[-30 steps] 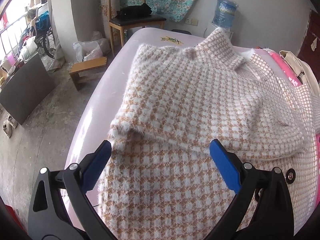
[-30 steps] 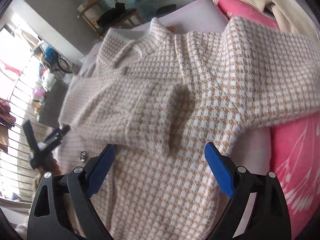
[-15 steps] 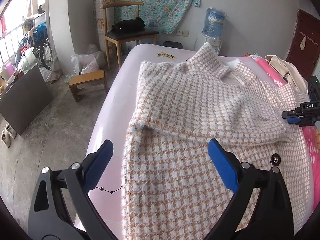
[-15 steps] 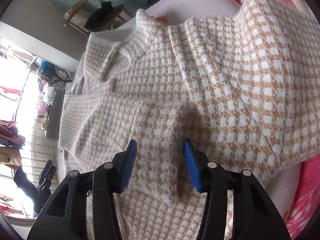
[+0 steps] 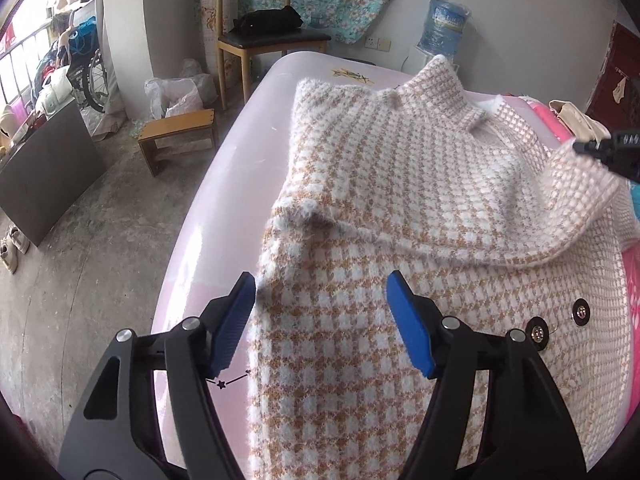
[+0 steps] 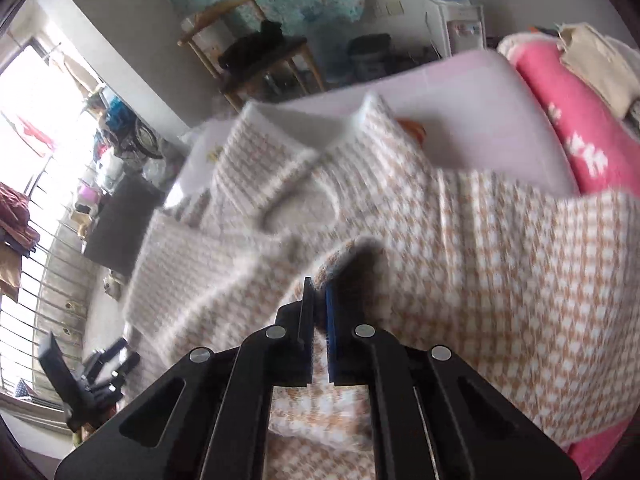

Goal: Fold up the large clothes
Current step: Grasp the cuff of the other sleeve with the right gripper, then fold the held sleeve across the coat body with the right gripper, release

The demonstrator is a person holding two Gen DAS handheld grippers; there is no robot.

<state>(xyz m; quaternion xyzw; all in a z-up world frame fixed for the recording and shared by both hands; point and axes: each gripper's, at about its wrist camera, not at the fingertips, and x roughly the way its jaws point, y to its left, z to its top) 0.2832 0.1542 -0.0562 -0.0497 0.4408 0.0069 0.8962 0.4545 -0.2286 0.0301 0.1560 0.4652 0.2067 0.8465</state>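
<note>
Currently: right gripper [image 6: 318,316] pinched tight on a raised fold of the houndstooth coat [image 5: 400,208], lifted off the pink bed [image 5: 224,200]

Left gripper [image 5: 320,320]: jaws wide apart, holding nothing, poised low over the coat's near left edge, pointing along the garment. Coat lies spread across the bed, sleeve [image 5: 420,184] folded over the body, snap buttons [image 5: 580,312] at the right. Handling advice: carry the fold across level, keep the grip firm, let the free gripper pin the body flat
</note>
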